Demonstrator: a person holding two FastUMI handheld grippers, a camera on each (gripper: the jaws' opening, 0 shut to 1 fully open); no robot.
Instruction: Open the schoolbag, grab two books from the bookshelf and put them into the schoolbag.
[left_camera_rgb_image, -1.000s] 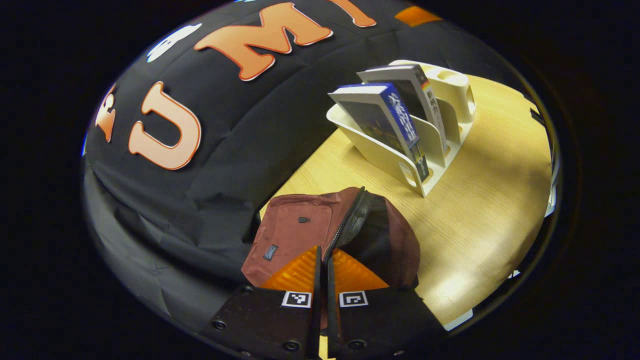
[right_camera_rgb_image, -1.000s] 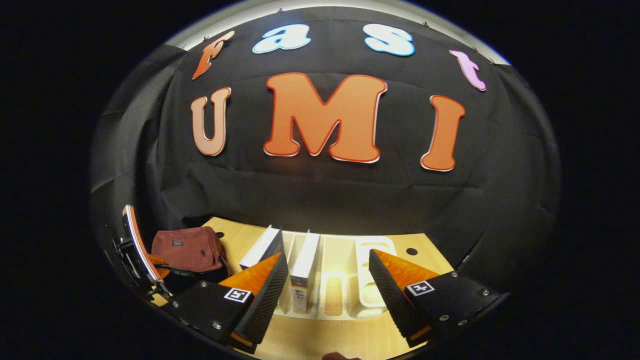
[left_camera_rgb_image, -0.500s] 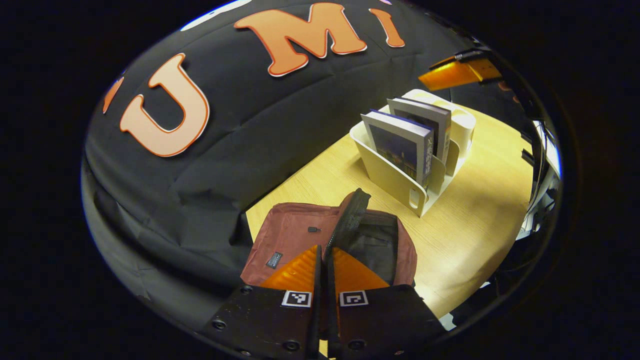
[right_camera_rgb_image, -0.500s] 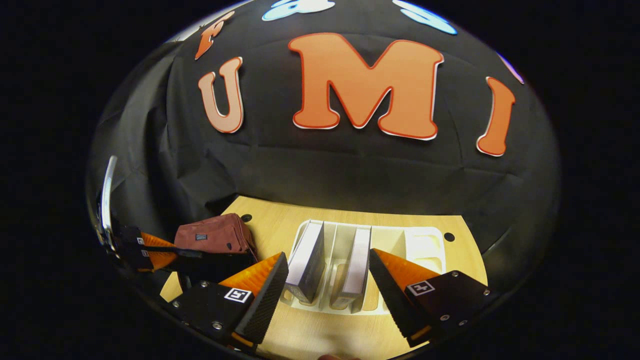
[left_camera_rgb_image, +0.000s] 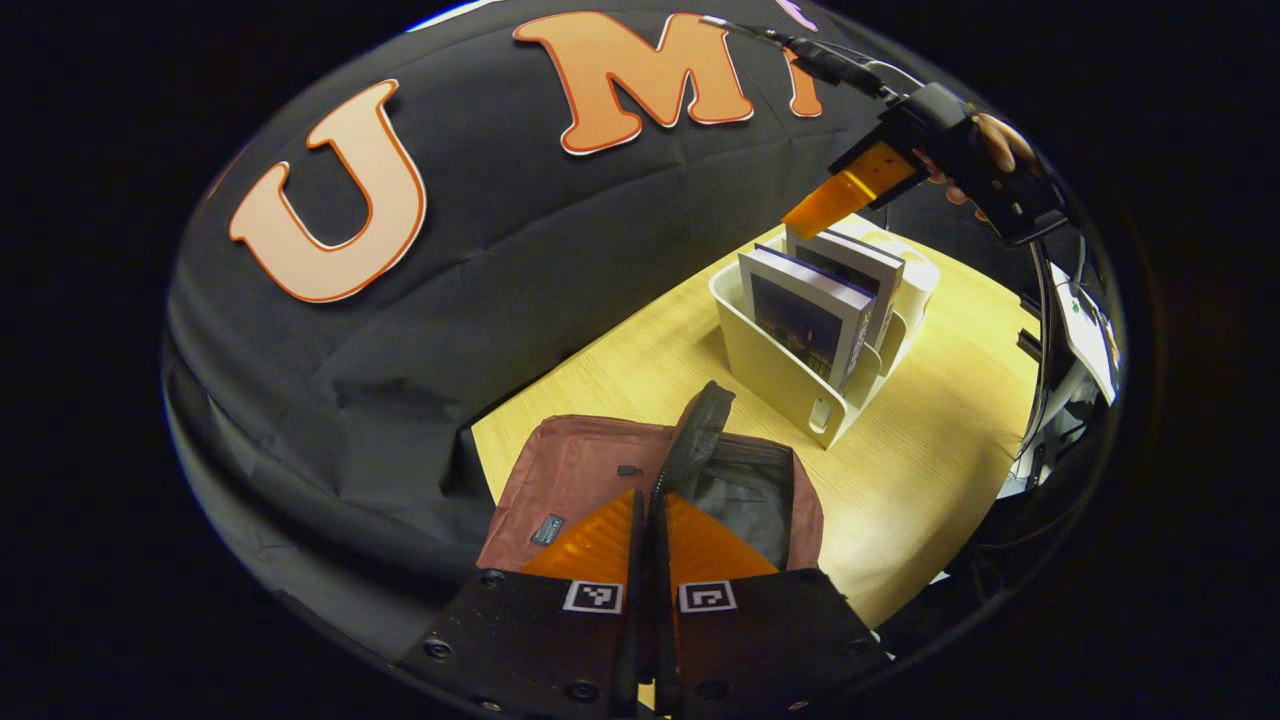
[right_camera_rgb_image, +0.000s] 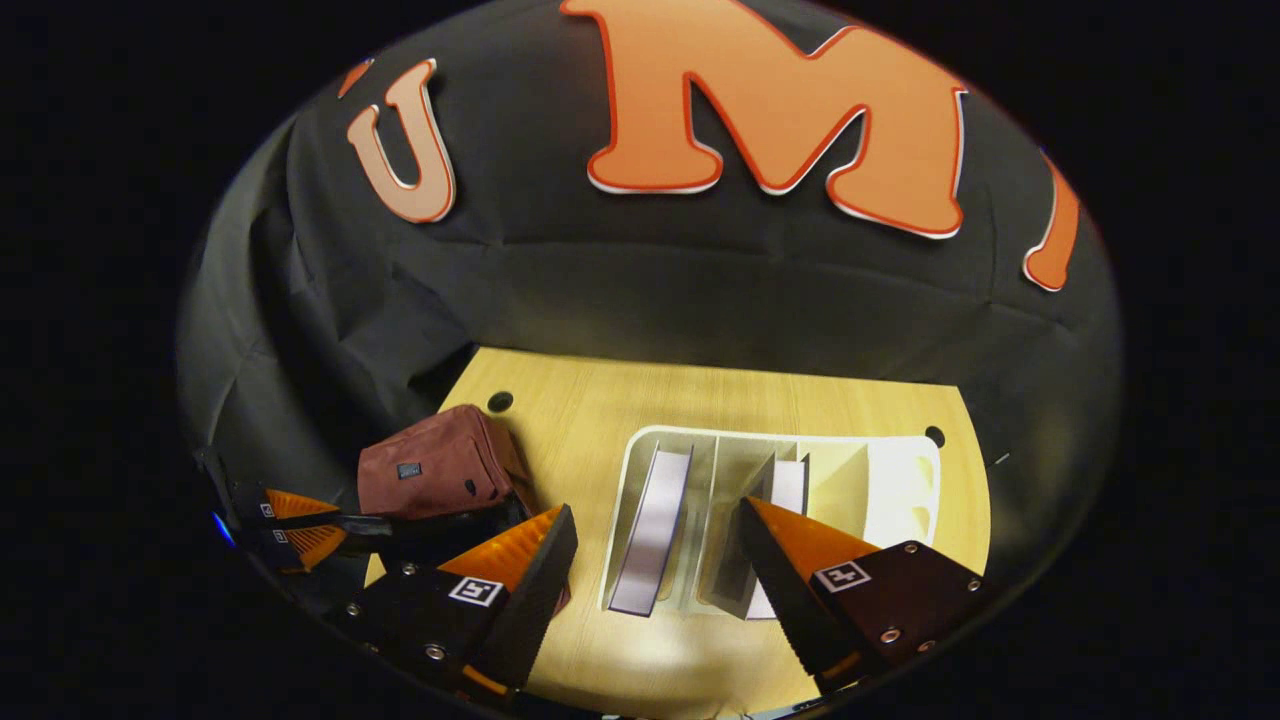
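Right gripper (right_camera_rgb_image: 655, 560) lowered; books (right_camera_rgb_image: 655, 528) between jaws.

From my seat the table (right_camera_rgb_image: 600, 400) reads as pale wood with a fine straight grain and a soft sheen where the lamp hits. The schoolbag (left_camera_rgb_image: 590, 470) is matt woven cloth, its opened flap lined with dark mesh and edged by a zip. I see the bookshelf (left_camera_rgb_image: 770, 360) as smooth cream plastic, slightly glossy. The 2 books (left_camera_rgb_image: 815, 315) have glossy covers and matt paper page edges. The wall (right_camera_rgb_image: 640, 280) behind is matt, creased black cloth.
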